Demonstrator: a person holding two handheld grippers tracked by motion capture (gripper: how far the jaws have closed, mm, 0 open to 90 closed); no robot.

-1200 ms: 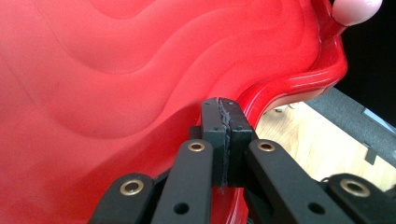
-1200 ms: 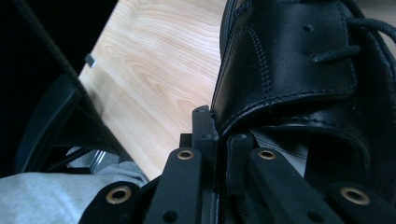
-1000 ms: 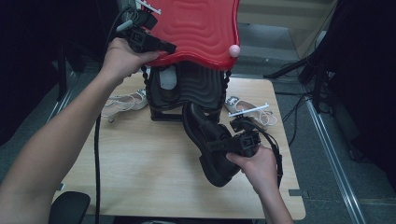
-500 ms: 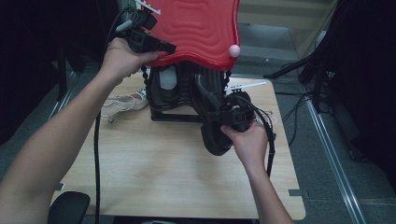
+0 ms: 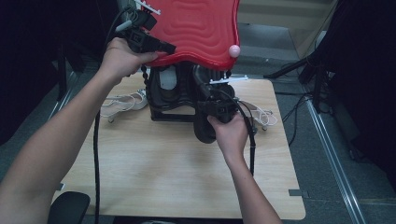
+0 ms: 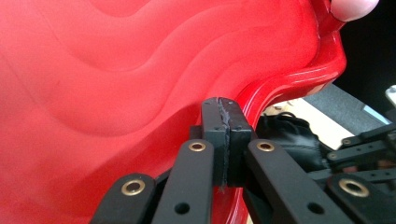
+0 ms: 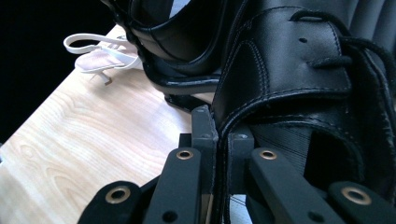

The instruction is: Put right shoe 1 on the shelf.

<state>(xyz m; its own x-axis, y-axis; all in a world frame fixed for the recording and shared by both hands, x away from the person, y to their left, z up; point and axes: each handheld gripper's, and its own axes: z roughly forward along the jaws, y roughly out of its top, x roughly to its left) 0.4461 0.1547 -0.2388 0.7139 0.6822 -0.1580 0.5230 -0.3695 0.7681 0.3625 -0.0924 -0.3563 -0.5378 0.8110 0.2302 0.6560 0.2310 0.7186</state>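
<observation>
The right gripper (image 7: 217, 140) is pinching the black shoe's (image 7: 299, 88) collar, holding it against the black rack (image 5: 173, 93) on the desk (image 5: 154, 163). The left gripper (image 6: 226, 135) is clamping the red lid's (image 6: 140, 84) raised edge.

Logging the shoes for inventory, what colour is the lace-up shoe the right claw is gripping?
Black: the lace-up shoe shows best in the right gripper view.

You have a glossy red lid (image 5: 196, 28) with wavy ridges, a black leather shoe (image 7: 299, 88), white sandals (image 5: 122, 101), and a pale wood-grain surface (image 5: 163, 172).
</observation>
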